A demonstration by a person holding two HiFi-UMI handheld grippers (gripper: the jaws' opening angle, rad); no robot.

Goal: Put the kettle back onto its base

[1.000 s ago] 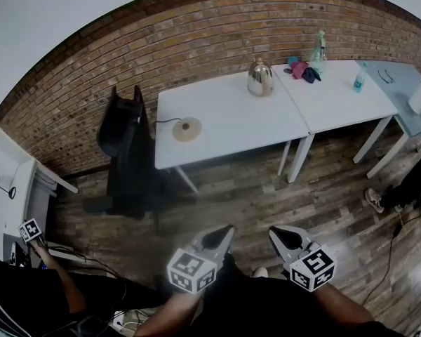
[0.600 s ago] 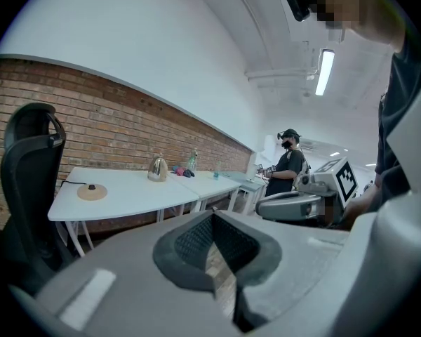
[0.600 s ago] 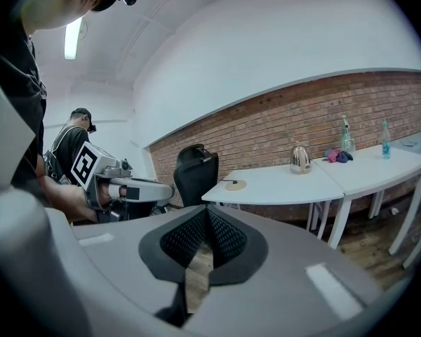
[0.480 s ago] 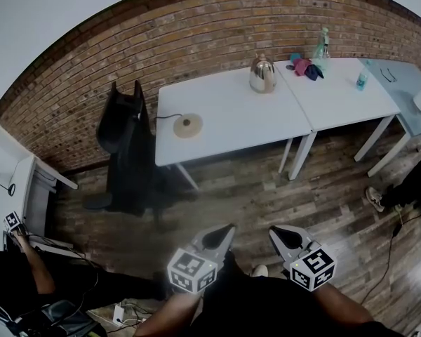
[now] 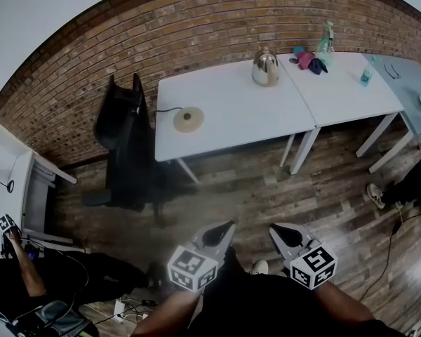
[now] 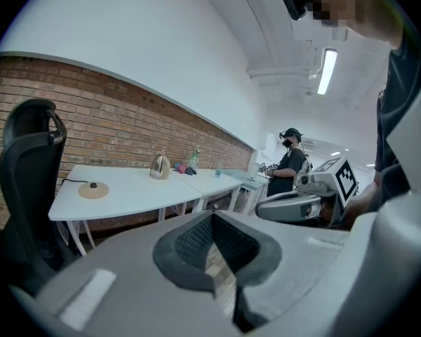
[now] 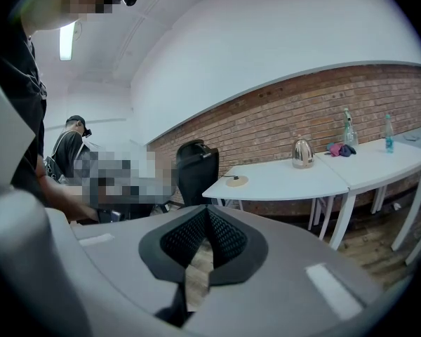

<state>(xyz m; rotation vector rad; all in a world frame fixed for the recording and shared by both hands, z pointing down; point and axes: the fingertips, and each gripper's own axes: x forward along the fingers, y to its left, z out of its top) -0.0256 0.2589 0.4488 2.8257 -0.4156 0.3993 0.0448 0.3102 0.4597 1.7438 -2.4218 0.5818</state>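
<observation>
Kettle (image 5: 265, 67), shiny metal, stands upright at the far R corner of the white table (image 5: 231, 128), close to the brick wall (image 5: 196, 27). Its base (image 5: 188, 119), a round tan disc, lies on the same table toward the L end, well apart from the kettle. A black cord (image 5: 165, 109) runs from the base off the table's L edge.

I hold both grippers low in front of me over the wood floor (image 5: 252, 188), well short of the table and pointed toward it. L gripper (image 5: 223, 230): jaws closed tip to tip w/ nothing btwn them. Only floor shows thru the slit below the pads. R gripper (image 5: 279, 232): same, pads meeting at the tips and holding nothing.

A black chair (image 5: 123, 142) sits at the table's L end. A 2nd white table (image 5: 351, 97) butts against the R end. It carries pink and dark cloths (image 5: 309, 60), a spray bottle (image 5: 326, 39) and a small blue bottle (image 5: 367, 74). At the lower L of the head view another person's arm (image 5: 28, 276) reaches up w/ a marker cube (image 5: 7, 225). In the left gripper view a person wearing a headset (image 6: 289, 167) stands past the tables' far end.
</observation>
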